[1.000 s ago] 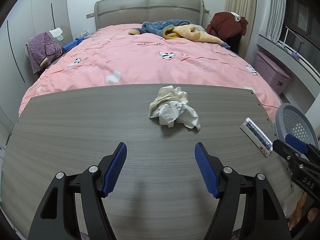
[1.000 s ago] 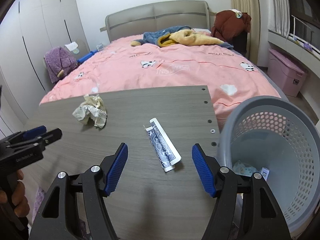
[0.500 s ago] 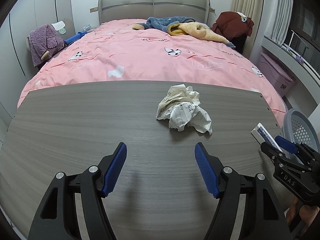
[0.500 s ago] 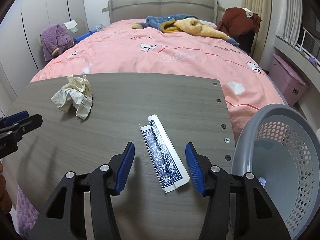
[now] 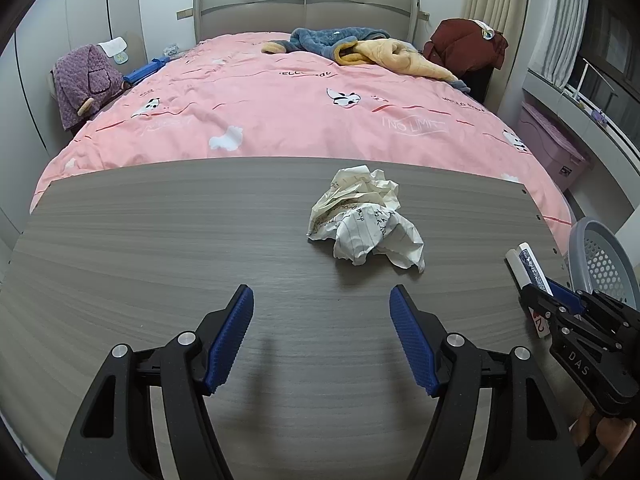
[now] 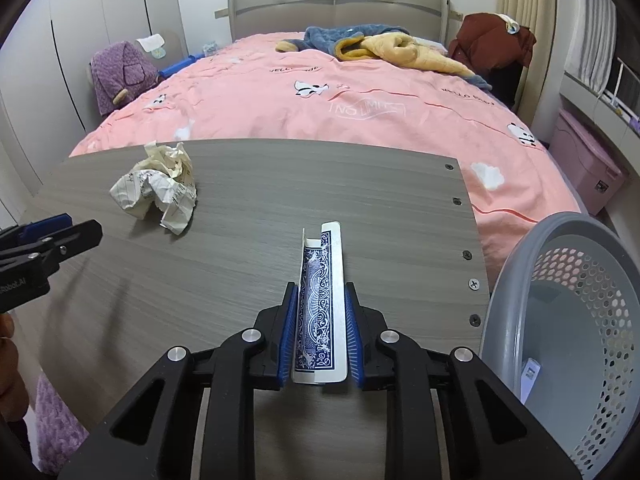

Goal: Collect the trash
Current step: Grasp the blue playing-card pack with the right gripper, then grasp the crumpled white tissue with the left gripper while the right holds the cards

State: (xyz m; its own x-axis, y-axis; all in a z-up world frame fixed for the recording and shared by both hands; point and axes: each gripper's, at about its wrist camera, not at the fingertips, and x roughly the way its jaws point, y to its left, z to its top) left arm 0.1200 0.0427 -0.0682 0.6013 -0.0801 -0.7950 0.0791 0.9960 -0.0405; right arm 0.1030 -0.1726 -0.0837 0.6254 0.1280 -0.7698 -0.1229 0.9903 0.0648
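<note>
Right gripper (image 6: pixel 320 312) fingers just closed on folded card (image 6: pixel 321 280) | left gripper (image 5: pixel 322 312) fingers apart, empty

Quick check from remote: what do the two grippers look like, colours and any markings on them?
Both match: black plastic frames with triangular cut-outs, silver pivot screws and ribbed blue pads. The left gripper carries white "Robot.AI" lettering on its side; the right gripper shows white "DAS".

The basket (image 6: pixel 516 280) is cut off at the frame's right edge, its small contents unreadable.
</note>
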